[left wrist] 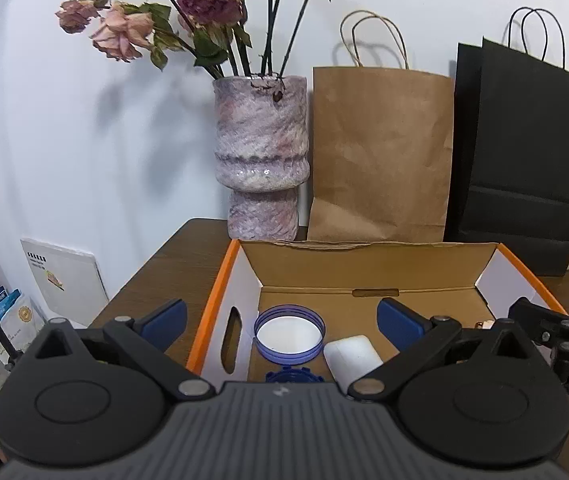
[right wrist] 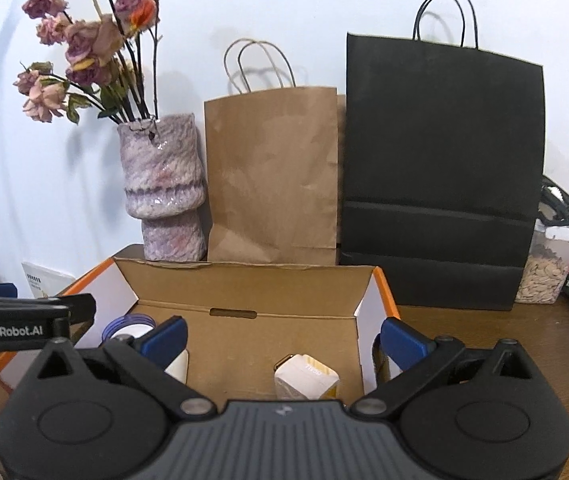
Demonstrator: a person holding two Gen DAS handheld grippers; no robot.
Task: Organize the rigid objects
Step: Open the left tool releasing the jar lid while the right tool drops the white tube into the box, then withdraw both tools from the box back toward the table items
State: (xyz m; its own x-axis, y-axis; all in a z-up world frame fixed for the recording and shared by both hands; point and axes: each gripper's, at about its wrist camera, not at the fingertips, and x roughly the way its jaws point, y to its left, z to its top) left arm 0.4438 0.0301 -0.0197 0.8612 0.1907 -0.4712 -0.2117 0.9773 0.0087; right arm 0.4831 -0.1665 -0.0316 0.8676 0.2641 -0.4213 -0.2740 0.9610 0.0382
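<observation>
while both point slightly downward over the cardboard box (left wrist: 368,268), the left gripper (left wrist: 282,322) and right gripper (right wrist: 282,336) hang spread wide and empty, above the blue lid (left wrist: 289,334) and small carton (right wrist: 306,376) inside.

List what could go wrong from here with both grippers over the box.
1. The vase of dried flowers stands right behind the box; a forward swing could tip it.
2. The left gripper and right gripper, both open, sit close together and might collide.
</observation>
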